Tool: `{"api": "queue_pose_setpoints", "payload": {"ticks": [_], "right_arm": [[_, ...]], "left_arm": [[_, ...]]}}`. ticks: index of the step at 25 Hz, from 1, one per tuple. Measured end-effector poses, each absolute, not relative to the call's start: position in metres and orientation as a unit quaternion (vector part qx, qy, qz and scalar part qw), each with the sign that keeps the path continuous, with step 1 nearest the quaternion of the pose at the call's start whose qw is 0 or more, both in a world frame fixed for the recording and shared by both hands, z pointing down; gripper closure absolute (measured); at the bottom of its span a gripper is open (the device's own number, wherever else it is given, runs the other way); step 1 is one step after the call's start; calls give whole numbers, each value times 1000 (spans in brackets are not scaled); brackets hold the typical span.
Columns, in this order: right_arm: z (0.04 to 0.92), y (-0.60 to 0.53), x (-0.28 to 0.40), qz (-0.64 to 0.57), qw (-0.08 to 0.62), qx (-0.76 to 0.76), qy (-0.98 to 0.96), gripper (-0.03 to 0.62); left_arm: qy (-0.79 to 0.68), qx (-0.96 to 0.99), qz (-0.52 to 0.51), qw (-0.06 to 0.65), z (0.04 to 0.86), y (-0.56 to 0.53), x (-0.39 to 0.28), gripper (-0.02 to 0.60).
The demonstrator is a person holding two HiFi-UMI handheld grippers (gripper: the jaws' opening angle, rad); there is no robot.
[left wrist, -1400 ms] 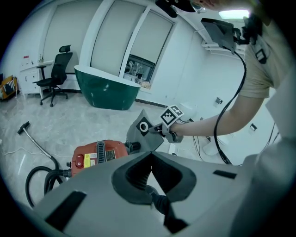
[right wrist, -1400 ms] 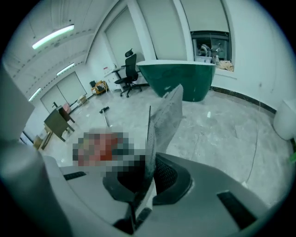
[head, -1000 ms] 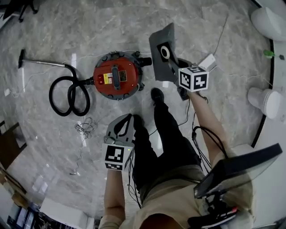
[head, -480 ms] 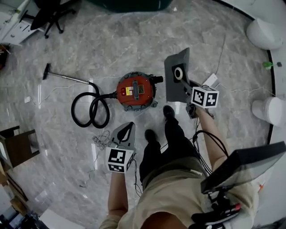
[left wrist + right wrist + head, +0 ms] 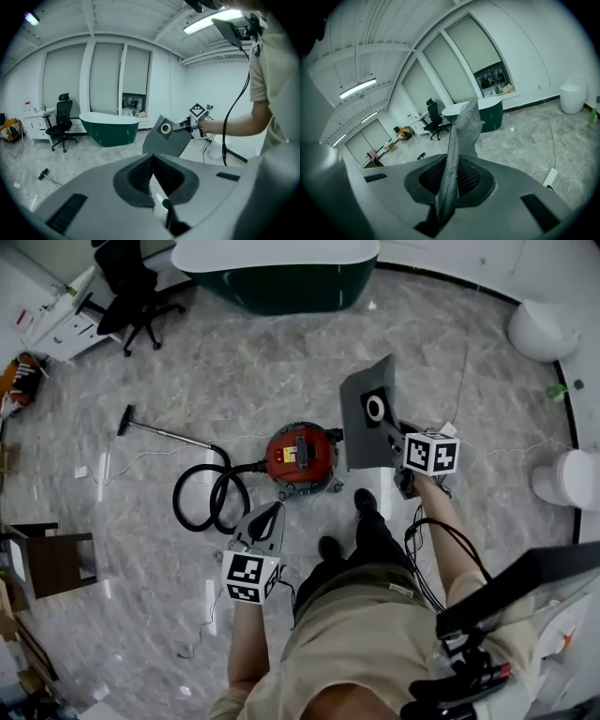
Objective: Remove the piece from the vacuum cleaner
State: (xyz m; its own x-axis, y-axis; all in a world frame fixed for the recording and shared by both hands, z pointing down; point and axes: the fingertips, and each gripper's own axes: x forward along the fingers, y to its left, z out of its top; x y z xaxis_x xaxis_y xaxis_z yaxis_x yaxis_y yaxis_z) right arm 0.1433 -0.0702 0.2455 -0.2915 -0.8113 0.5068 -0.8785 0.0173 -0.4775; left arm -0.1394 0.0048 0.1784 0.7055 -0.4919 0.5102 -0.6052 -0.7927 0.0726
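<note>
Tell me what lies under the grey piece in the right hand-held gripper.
Seen from the head view, the grey piece hangs above marble floor, close beside the red vacuum cleaner. The floor patch directly behind it is covered, so unseen.

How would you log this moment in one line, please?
right gripper: shut on grey bag | left gripper: shut, empty | vacuum cleaner: on floor

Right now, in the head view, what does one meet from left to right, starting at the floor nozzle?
Floor nozzle and wand, coiled black hose, red vacuum cleaner, grey dust bag, right hand-held gripper.
</note>
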Motion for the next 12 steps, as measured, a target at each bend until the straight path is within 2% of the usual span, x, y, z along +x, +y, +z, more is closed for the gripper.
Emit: {"api": "queue_pose_setpoints", "payload": {"ticks": [5,12], "right_arm": [[217,-45,122,362,58,597,-713,568],[204,12,112,366,27,613,-699,568]], "left_arm": [[-285,927,222,103,153,14,-147,578],[-238,945,199,104,150,32,-144,578]]}}
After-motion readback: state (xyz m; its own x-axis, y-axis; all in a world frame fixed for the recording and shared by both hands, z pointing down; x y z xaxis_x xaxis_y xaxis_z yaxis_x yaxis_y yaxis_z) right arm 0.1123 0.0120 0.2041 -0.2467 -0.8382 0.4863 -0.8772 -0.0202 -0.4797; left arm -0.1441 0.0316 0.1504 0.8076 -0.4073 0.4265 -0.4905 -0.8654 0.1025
